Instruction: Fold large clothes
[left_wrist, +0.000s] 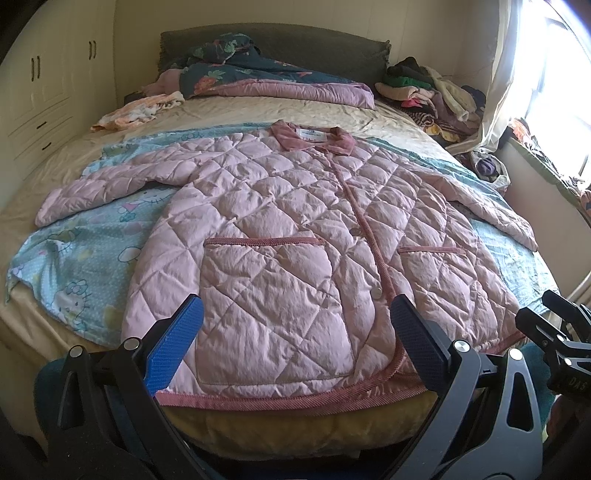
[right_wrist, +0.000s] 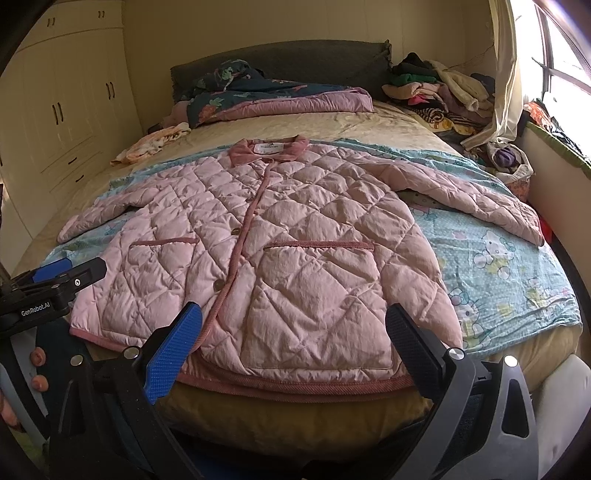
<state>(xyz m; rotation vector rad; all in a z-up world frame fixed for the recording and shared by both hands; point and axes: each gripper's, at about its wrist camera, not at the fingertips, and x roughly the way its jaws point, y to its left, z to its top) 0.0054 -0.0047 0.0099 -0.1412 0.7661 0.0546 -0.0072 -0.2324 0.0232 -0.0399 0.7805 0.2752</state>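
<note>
A pink quilted jacket (left_wrist: 295, 229) lies flat and face up on the bed, buttoned, collar far, sleeves spread to both sides; it also shows in the right wrist view (right_wrist: 280, 236). My left gripper (left_wrist: 295, 332) is open and empty, hovering over the jacket's bottom hem at its left half. My right gripper (right_wrist: 295, 332) is open and empty over the hem's right half. The right gripper shows at the right edge of the left wrist view (left_wrist: 554, 332). The left gripper shows at the left edge of the right wrist view (right_wrist: 55, 280).
A light blue cartoon-print sheet (left_wrist: 85, 266) lies under the jacket on the bed (right_wrist: 295, 413). A folded quilt (left_wrist: 280, 85) and small clothes lie by the headboard. A clothes pile (left_wrist: 436, 96) sits far right. Wardrobes (right_wrist: 66, 110) stand left, a window right.
</note>
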